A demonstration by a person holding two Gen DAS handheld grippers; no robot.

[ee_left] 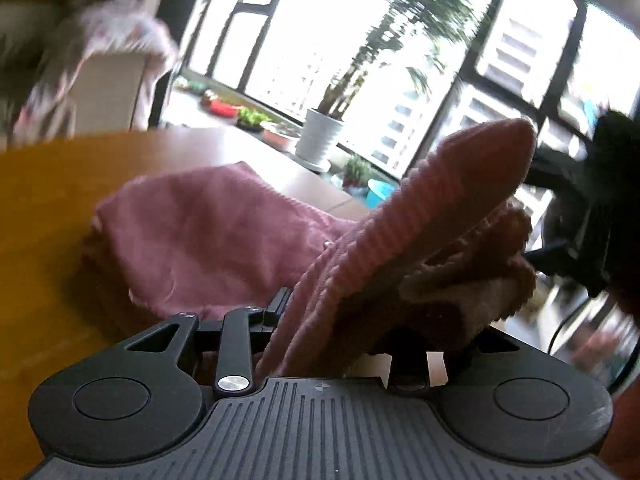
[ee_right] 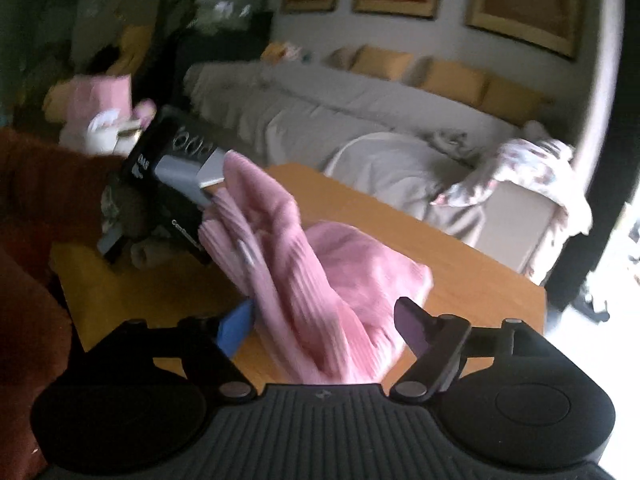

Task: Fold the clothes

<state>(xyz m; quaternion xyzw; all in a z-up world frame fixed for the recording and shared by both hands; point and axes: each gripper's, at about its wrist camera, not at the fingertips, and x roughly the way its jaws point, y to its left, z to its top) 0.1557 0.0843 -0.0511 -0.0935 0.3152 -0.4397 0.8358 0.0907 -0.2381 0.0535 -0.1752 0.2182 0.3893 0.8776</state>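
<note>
**Mid-fold: a pink ribbed garment passes from one gripper to the other above the wooden surface.**

The left gripper [ee_left: 360, 320] has its fingers drawn close on a bunched edge of the pink garment [ee_left: 208, 232], lifting that part while the rest lies heaped on the surface [ee_left: 44, 200]. The right gripper [ee_right: 320, 332] has its fingers spread wide, with cloth between them but, as far as the blur allows, not pinched. The fold looks only begun; next, the right fingers need a fresh corner to spread the cloth flat.
</note>
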